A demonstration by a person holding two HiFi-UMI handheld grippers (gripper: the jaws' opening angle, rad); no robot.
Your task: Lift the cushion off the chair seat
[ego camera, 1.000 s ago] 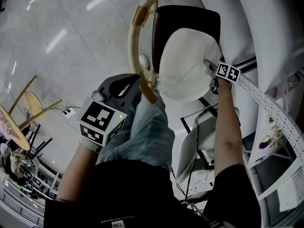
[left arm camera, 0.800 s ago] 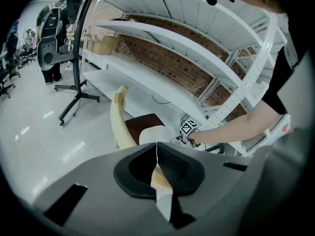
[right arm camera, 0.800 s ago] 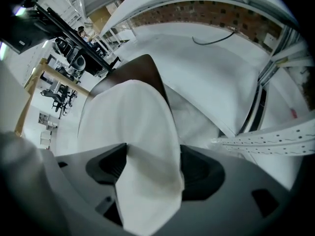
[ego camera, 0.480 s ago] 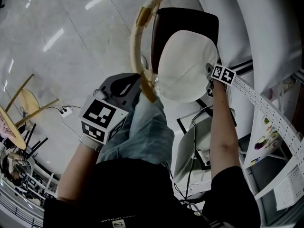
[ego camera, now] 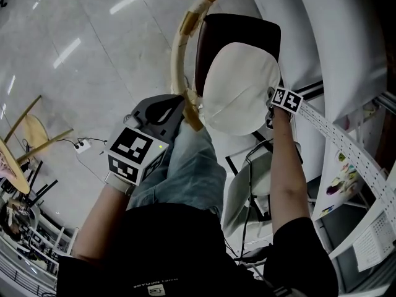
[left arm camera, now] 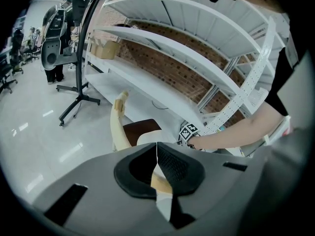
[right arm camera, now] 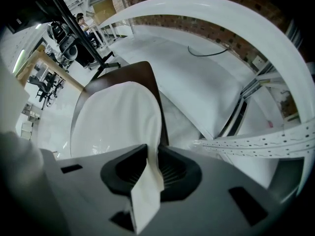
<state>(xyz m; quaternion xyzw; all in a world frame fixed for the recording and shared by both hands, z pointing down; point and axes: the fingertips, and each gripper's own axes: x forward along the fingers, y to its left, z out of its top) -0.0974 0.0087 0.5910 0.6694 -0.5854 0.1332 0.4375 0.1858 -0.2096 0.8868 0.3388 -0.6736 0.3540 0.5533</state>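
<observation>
Gripping only the thin edge of the cushion (right arm camera: 118, 117) with right tongs (right arm camera: 147, 156) that have just been closing, I'm risking it slipping down onto the chair (right arm camera: 139, 73); left tongs (left arm camera: 156, 156) are hanging shut, empty.

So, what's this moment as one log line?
right gripper: jaws just closing, pinching cushion edge | left gripper: shut | chair: under cushion

Cushion (ego camera: 240, 91) over the near part of the chair seat (ego camera: 238, 33), far part uncovered, with the curved backrest (ego camera: 179, 54) along the seat's left side in the head view. Shelving (ego camera: 334, 48) just right of the chair, a person's leg (ego camera: 185, 172) before it. Well apart at left, second chair (ego camera: 34, 135) and power strip (ego camera: 82, 146) on the floor (ego camera: 93, 54).
</observation>
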